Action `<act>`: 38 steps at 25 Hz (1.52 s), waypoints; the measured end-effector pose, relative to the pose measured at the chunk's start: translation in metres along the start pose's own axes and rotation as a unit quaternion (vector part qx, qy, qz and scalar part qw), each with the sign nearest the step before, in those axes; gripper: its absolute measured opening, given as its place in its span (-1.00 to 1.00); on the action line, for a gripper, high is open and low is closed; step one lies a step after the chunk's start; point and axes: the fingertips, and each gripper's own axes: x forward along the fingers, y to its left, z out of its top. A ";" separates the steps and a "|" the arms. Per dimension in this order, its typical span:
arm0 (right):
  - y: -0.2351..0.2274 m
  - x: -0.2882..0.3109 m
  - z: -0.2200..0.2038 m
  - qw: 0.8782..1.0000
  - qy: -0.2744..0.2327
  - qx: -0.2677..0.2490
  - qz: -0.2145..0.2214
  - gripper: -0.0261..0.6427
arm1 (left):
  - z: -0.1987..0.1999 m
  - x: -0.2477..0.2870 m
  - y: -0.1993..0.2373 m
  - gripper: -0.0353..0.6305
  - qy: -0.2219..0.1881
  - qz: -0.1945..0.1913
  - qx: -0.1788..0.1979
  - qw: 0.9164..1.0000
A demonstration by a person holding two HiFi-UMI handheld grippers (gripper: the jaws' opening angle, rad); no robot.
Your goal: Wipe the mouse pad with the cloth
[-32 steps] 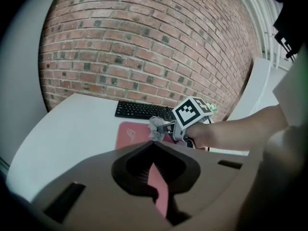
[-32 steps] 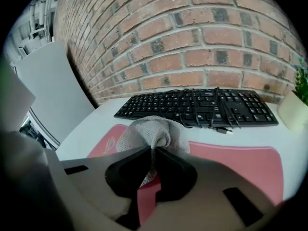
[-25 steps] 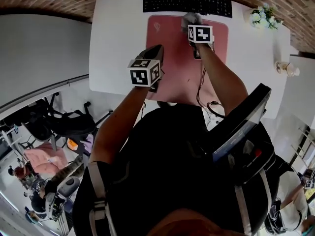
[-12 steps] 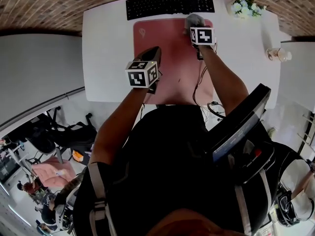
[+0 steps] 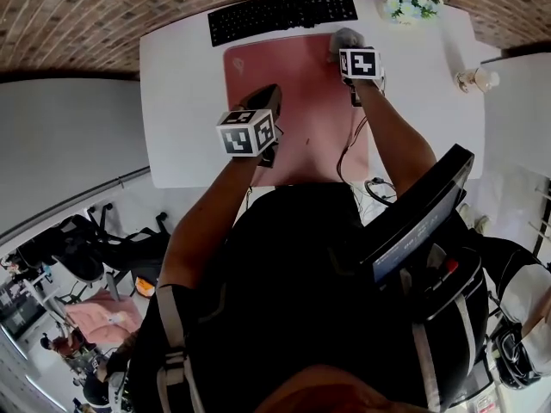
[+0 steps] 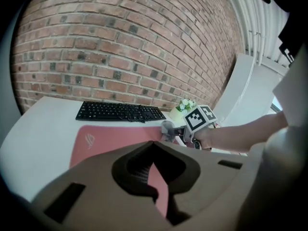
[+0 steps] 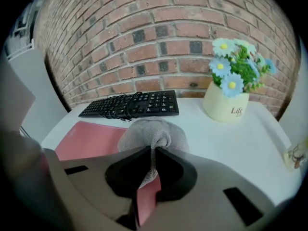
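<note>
At the pink mouse pad [image 7: 91, 138], right gripper [image 7: 153, 153] pinches bunched fuzzy cloth [image 7: 151, 129].

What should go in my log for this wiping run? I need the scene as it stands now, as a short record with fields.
surface: white table against a brick wall
mouse pad: pink mouse pad, flat, in front of the keyboard
cloth: grey cloth, at the pad's far right corner
right gripper: jaws shut on the cloth
left gripper: jaws together, nothing between them, over the pad's near left part
keyboard: black keyboard at the table's far edge
other: flower pot right of the keyboard
</note>
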 end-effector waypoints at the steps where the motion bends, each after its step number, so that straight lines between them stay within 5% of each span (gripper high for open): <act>1: -0.002 -0.004 0.003 1.000 -0.007 -0.010 -0.004 -0.82 | 0.002 -0.001 -0.001 -0.89 -0.005 -0.002 0.005 1.000; 15: 0.051 -0.150 0.031 0.988 -0.149 -0.031 0.004 -0.82 | 0.022 -0.091 -0.018 -0.89 -0.104 -0.035 0.044 0.993; 28: 0.156 -0.310 0.008 0.964 -0.261 -0.054 0.022 -0.83 | 0.016 -0.225 -0.025 -0.90 -0.196 -0.055 0.140 0.969; 32: 0.182 -0.351 0.002 0.954 -0.293 -0.065 0.019 -0.83 | 0.026 -0.267 -0.031 -0.90 -0.243 -0.063 0.146 0.957; 38: 0.209 -0.402 -0.011 0.940 -0.331 -0.083 0.019 -0.83 | 0.023 -0.300 -0.045 -0.90 -0.257 -0.073 0.149 0.952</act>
